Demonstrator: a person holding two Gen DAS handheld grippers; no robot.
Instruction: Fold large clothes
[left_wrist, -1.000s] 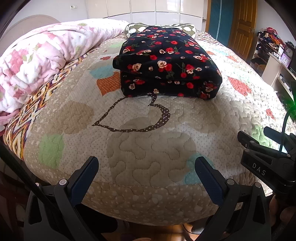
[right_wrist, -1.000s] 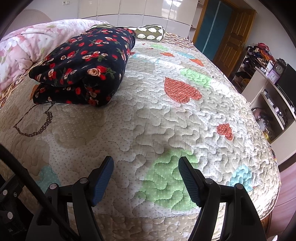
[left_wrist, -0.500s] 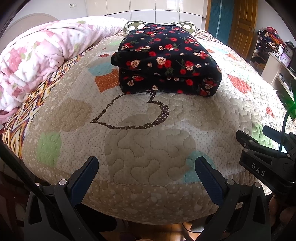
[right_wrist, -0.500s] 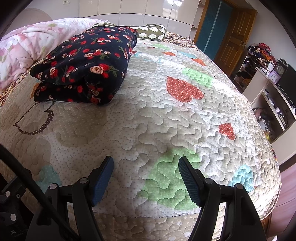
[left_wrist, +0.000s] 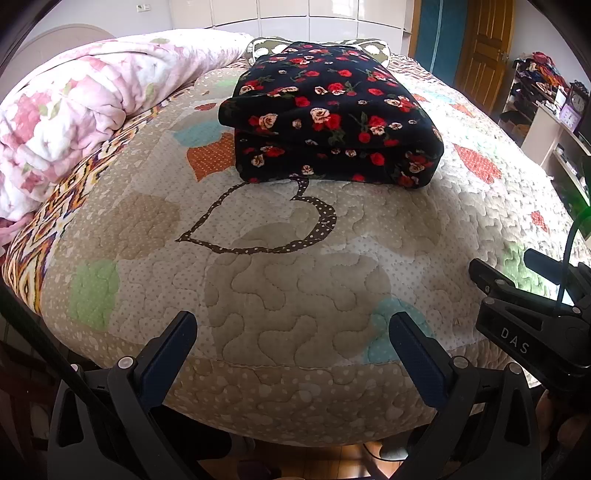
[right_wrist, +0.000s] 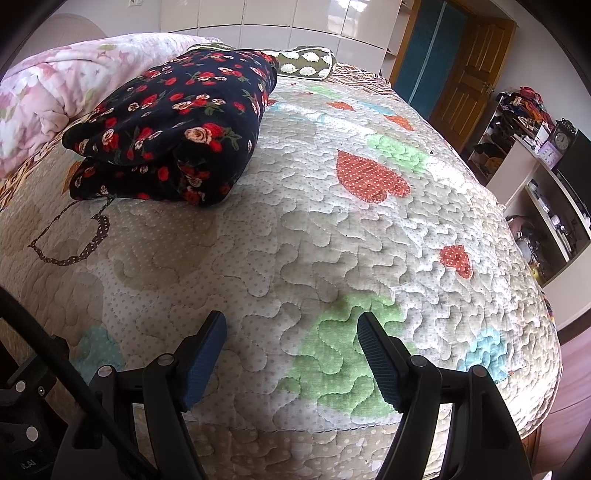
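Note:
A black garment with red and cream roses (left_wrist: 332, 118) lies folded in a thick rectangular stack on the quilted bedspread (left_wrist: 295, 280), toward the far middle of the bed. It also shows at the upper left of the right wrist view (right_wrist: 173, 129). My left gripper (left_wrist: 291, 328) is open and empty at the bed's near edge, well short of the garment. My right gripper (right_wrist: 291, 332) is open and empty, near the front edge and to the right of the garment. The right gripper's body shows at the right of the left wrist view (left_wrist: 532, 325).
A pink floral duvet (left_wrist: 74, 107) is rolled along the left side of the bed. A patterned pillow (right_wrist: 306, 64) lies behind the garment. Shelves with clutter and a clock (right_wrist: 546, 155) stand to the right, with a wooden door (right_wrist: 465, 77) beyond.
Both grippers have drawn back slightly toward the near bed edge and stayed open. The folded garment has not moved on the bed.

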